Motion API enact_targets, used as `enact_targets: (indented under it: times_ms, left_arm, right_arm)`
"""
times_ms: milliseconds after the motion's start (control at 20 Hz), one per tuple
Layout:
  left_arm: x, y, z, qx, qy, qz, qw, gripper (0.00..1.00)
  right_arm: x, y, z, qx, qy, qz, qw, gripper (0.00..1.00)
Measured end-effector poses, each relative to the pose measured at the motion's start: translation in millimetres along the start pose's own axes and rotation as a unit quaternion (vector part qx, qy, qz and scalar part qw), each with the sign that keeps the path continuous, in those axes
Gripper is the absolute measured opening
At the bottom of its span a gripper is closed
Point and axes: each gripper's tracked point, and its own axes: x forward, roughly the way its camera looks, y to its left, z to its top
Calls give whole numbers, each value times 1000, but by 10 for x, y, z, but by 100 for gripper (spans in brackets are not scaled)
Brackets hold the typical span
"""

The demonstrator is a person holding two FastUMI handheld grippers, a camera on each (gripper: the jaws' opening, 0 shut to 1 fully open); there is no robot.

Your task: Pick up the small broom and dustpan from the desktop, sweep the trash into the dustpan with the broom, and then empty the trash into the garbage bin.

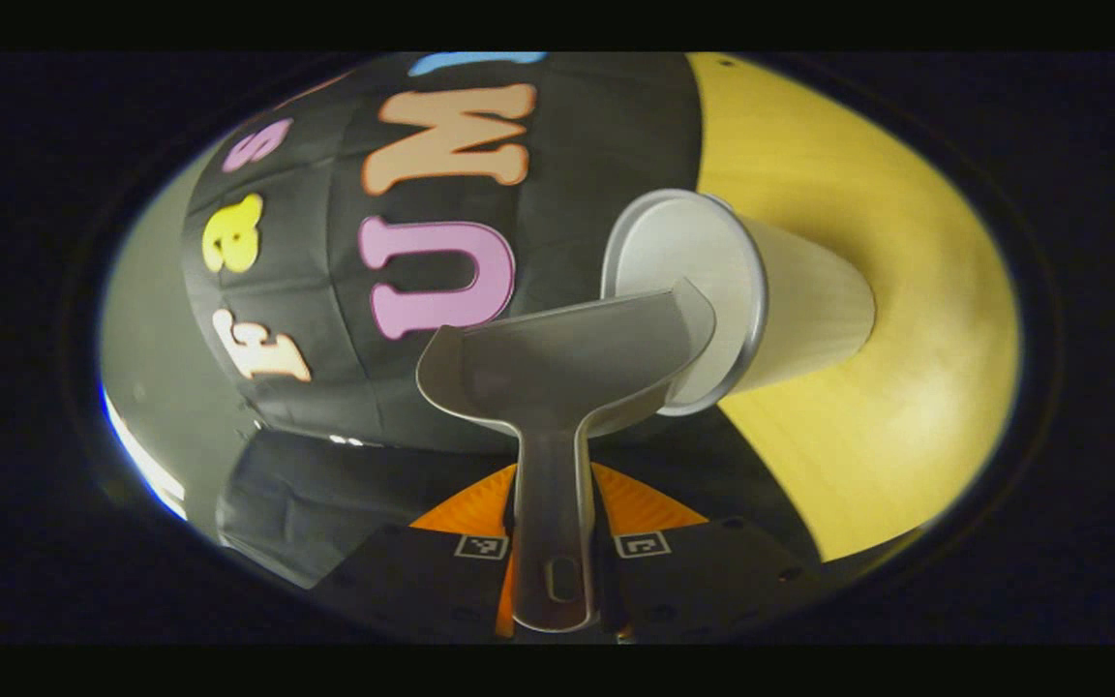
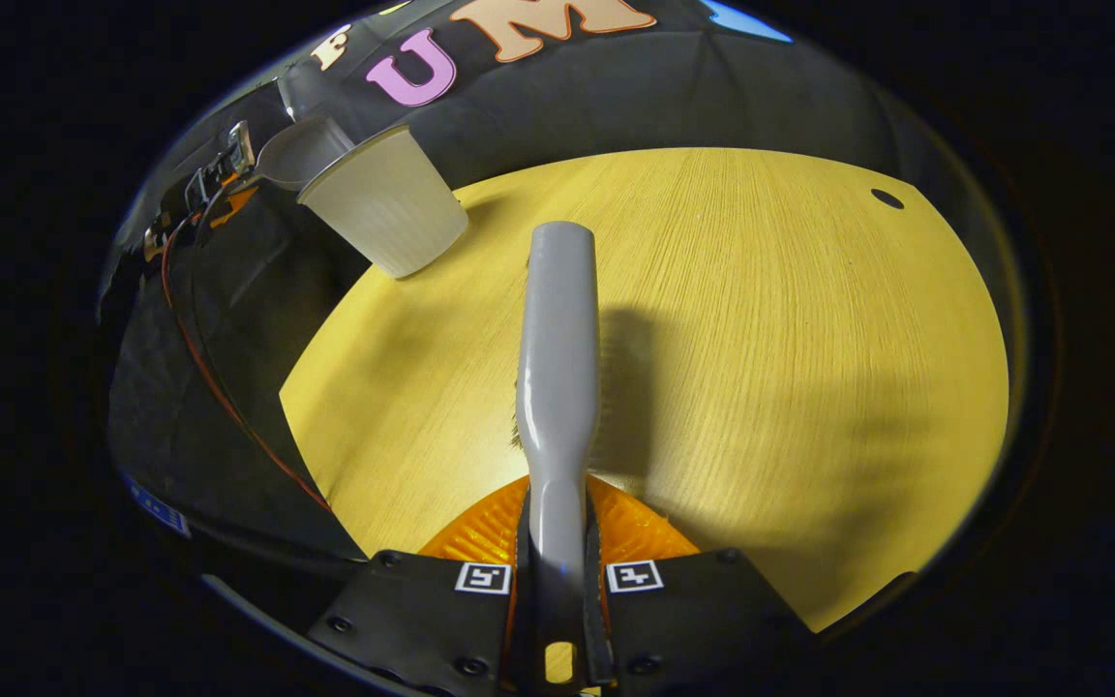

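Note:
A grey dustpan [image 1: 567, 358] is held by its handle, with my left gripper [image 1: 556, 557] shut on it. The pan is tipped with its front lip against the open mouth of the pale garbage bin [image 1: 790, 310], which stands at the table's edge. No trash is visible in the pan. My right gripper [image 2: 557, 561] is shut on the grey broom [image 2: 557, 339], which points out over the yellow table [image 2: 761, 339] with a few bristles showing under it. In the right gripper view the bin [image 2: 388, 208] stands at the far left, with the dustpan [image 2: 296, 150] over its rim and the left gripper [image 2: 209, 184] behind it.
The wooden tabletop [image 1: 906, 387] has a small dark hole [image 2: 887, 198] near its far right edge. Black cloth hangs past the table's left edge, and a red cable [image 2: 219, 387] trails down from the left gripper.

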Motion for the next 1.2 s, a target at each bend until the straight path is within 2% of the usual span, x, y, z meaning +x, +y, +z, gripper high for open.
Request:
enact_targets:
  times_ms: [100, 150, 250, 300, 350, 400, 450, 550, 650, 700, 750, 800, 850, 950, 1200]
  left_arm:
    - [-109, -46, 204, -88, -29, -9, 996, 25]
    - [-250, -94, 322, -129, -48, -15, 990, 28]
    - [-476, -235, 590, -193, -76, -38, 978, 23]
    - [-577, -347, 775, -227, -97, -55, 968, 25]
    - [-671, -483, 939, -255, -109, -72, 958, 22]
    - [-755, -622, 1127, -277, -126, -92, 948, 28]
    - [-875, -781, 1290, -299, -135, -110, 938, 25]
    - [-1120, -1093, 1603, -335, -158, -145, 918, 27]
    - [-1326, -1487, 1833, -357, -167, -182, 901, 27]
    - [-1422, -1725, 1887, -364, -162, -201, 895, 23]
    - [-1462, -1946, 1929, -370, -157, -219, 889, 25]
    - [-1496, -2161, 1951, -376, -149, -235, 884, 23]
    - [-1527, -2346, 1922, -376, -139, -247, 882, 27]
    - [-1584, -2689, 1842, -379, -121, -264, 879, 26]
    - [-1577, -3451, 1619, -383, -52, -308, 869, 26]
  right_arm:
    - [-8, 13, 25, 7, -8, -3, 1000, 22]
    - [-22, 13, 49, 11, -14, -7, 1000, 22]
    - [-12, 23, 71, 20, -29, -10, 999, 22]
    - [-11, 29, 68, 22, -36, -14, 999, 22]
    - [-1, 15, 75, 22, -42, -21, 999, 22]
    - [-5, 12, 83, 24, -47, -27, 998, 22]
    - [-7, 13, 94, 29, -52, -32, 998, 22]
    - [-11, -16, 118, 38, -66, -53, 996, 22]
    - [-23, -65, 135, 46, -78, -85, 992, 22]
    - [-55, -76, 132, 51, -82, -103, 990, 22]
    - [-69, -98, 143, 58, -85, -122, 987, 22]
    - [-54, -149, 162, 64, -88, -138, 984, 22]
    - [-63, -187, 156, 70, -88, -155, 982, 22]
    - [-72, -234, 136, 81, -83, -187, 975, 22]
    - [-70, -243, 16, 97, -30, -222, 970, 22]
